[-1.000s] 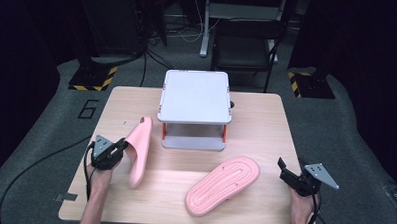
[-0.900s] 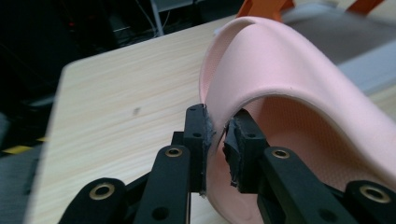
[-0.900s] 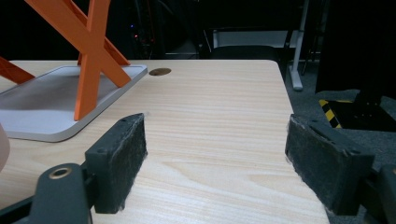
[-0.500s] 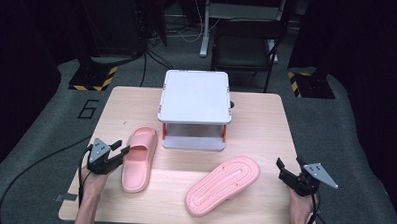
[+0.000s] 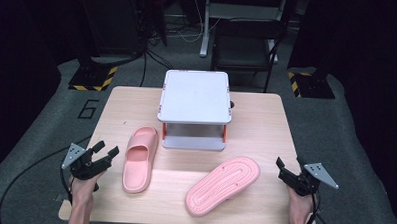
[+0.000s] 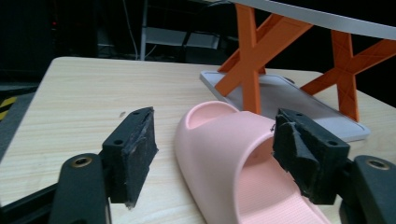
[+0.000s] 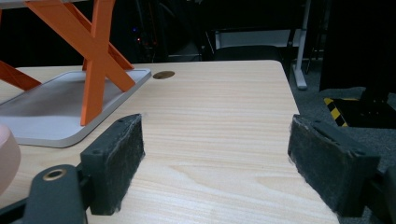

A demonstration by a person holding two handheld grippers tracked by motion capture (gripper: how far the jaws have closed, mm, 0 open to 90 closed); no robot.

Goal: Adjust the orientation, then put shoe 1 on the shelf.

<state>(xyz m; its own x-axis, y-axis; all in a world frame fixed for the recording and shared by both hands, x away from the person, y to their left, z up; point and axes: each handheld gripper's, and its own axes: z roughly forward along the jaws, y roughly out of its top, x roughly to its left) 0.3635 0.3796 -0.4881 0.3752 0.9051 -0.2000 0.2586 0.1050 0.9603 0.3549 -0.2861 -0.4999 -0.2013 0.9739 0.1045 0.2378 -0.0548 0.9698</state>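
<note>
Two smooth pink foam slippers [image 5: 140, 159] [image 5: 224, 185] lie on the woodgrain tabletop [image 5: 256, 119]; left tongs [image 5: 106, 153] and right tongs [image 5: 280, 168] both gape wide, empty.

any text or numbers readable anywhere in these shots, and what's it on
"6" – a large pale numeral on the grey floor, left of the table's far corner in the high view.
No other writing can be made out: none on the two pink slippers, the grey rack or either gripper. The yellow and black striped floor markings bear no words.
</note>
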